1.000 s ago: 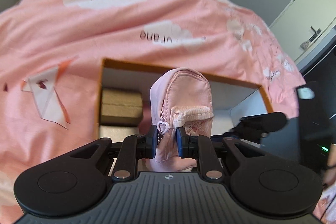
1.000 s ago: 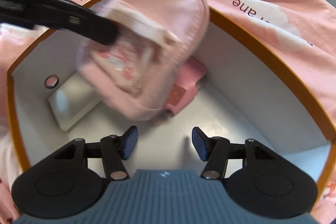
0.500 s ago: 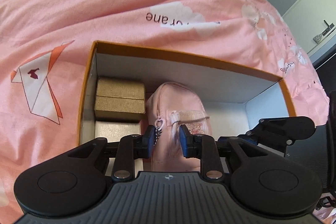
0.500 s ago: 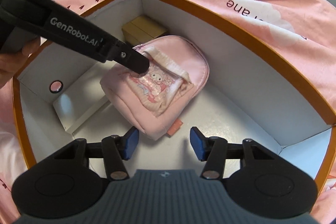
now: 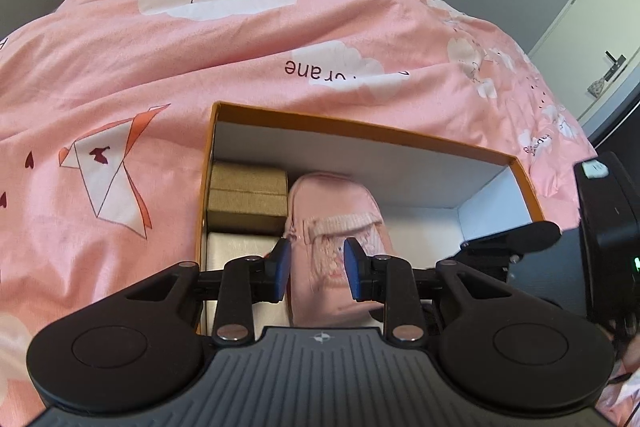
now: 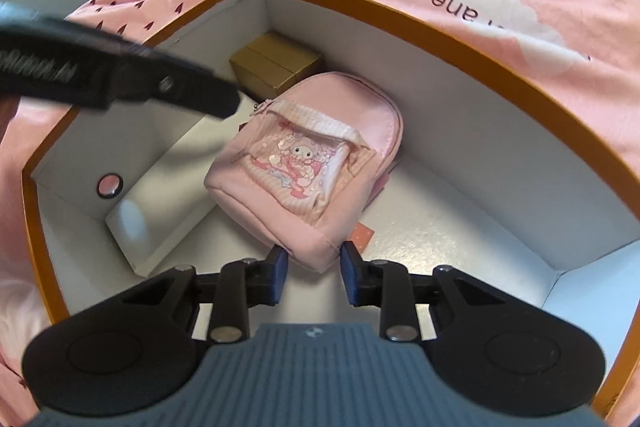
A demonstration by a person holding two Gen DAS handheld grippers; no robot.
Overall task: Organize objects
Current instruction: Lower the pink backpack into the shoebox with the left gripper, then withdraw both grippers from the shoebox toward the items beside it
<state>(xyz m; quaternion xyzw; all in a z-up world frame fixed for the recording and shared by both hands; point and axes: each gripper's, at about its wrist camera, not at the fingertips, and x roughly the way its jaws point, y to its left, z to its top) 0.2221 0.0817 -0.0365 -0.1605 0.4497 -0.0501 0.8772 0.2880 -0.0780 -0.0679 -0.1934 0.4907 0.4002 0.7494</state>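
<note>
**Pink backpack lying in the orange box**

Where the small pink backpack [image 6: 308, 163] lies flat on the white floor of the orange-rimmed box [image 6: 460, 39], its cartoon pocket faces up and its lower corner sits just ahead of the right gripper [image 6: 310, 269] — jaws apart, holding nothing. In the left wrist view the backpack [image 5: 332, 211] shows at frame centre, beyond the left gripper [image 5: 316, 269], whose blue pads are parted and grip nothing. A brown box [image 5: 248, 197] stands just left of the backpack, a pale box [image 5: 236, 247] below it — both against the box's left wall. Pink bedding [image 5: 160, 67] surrounds everything.
</note>
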